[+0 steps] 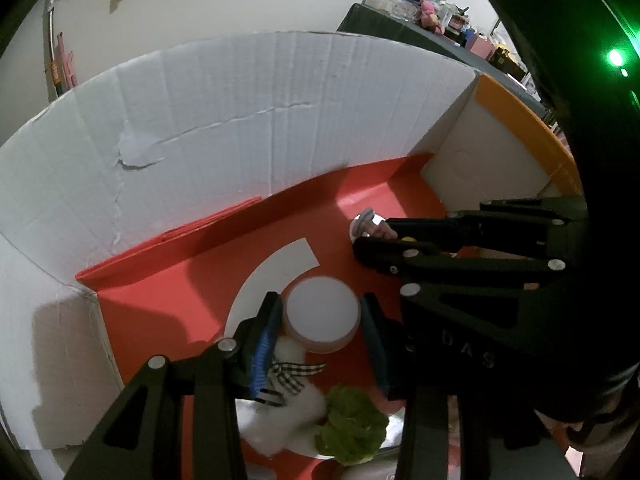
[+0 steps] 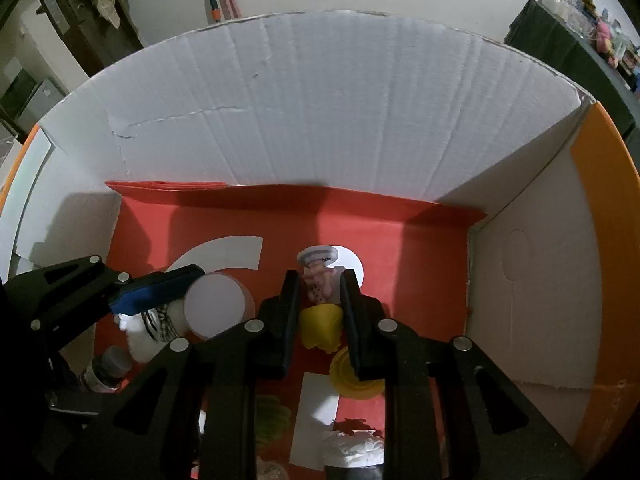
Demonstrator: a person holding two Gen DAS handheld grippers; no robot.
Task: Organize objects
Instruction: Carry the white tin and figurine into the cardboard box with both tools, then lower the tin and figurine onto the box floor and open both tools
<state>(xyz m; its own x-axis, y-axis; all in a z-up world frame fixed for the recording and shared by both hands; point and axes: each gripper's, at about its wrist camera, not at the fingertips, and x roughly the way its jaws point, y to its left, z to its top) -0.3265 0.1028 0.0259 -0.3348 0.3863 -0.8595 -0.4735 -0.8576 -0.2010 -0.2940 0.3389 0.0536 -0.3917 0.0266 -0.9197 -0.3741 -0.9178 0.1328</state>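
Observation:
A round jar with a white lid [image 1: 322, 312] stands low over the red floor of a cardboard box [image 1: 248, 120]. My left gripper [image 1: 320, 305] is shut on it, a blue pad [image 1: 264, 344] against each side. In the right wrist view the same jar [image 2: 214, 304] shows beside one blue-padded finger [image 2: 156, 292]. My right gripper [image 2: 320, 280] is shut on a small pink figurine with a white hat [image 2: 318, 268]. That figurine [image 1: 366, 222] is also seen from the left, at the right gripper's tips [image 1: 370, 236].
A white plush with a checked ribbon [image 1: 288, 400] and a green broccoli-like piece [image 1: 352, 428] lie under the left gripper. A yellow toy [image 2: 320, 326], a yellow cup [image 2: 352, 380] and a dark bottle [image 2: 106, 368] lie on the floor. White walls [image 2: 320, 100] enclose the box.

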